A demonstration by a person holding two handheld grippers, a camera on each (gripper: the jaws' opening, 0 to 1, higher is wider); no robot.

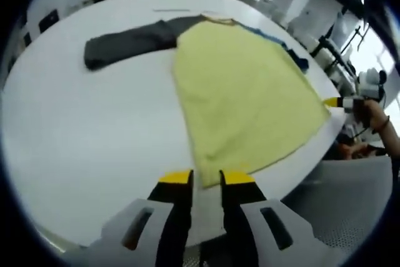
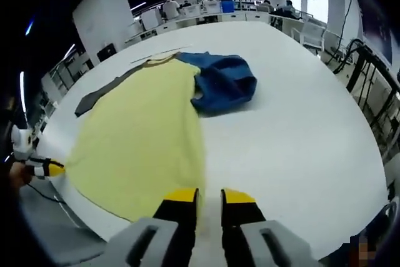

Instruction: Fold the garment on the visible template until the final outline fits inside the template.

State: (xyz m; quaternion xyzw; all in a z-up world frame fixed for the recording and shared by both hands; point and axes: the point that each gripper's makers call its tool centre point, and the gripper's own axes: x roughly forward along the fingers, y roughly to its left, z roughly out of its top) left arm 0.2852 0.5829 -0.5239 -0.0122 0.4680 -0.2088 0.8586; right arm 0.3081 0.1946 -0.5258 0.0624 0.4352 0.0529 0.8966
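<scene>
1. The yellow garment point(image 1: 240, 95) lies spread flat on the white table point(image 1: 81, 136), its wide hem running along the near table edge.
2. A dark grey sleeve point(image 1: 128, 42) stretches out flat to one side; on the other side a blue sleeve point(image 2: 222, 82) is bunched up in a heap against the yellow body.
3. The left gripper point(image 1: 205, 178) sits at one hem corner, jaws a narrow gap apart with the corner of the hem just in front of the tips; whether any cloth is pinched I cannot tell.
4. The right gripper point(image 2: 209, 196) is at the opposite hem corner, jaws likewise narrowly apart, the yellow edge touching its left tip; I cannot tell if it grips.
5. In the left gripper view the other gripper's yellow tip point(image 1: 332, 101) meets the far corner of the hem.
6. Beyond the blue sleeve there is plenty of bare tabletop; past the grey one too.
7. Desks point(image 2: 187, 12) stand well back.
</scene>
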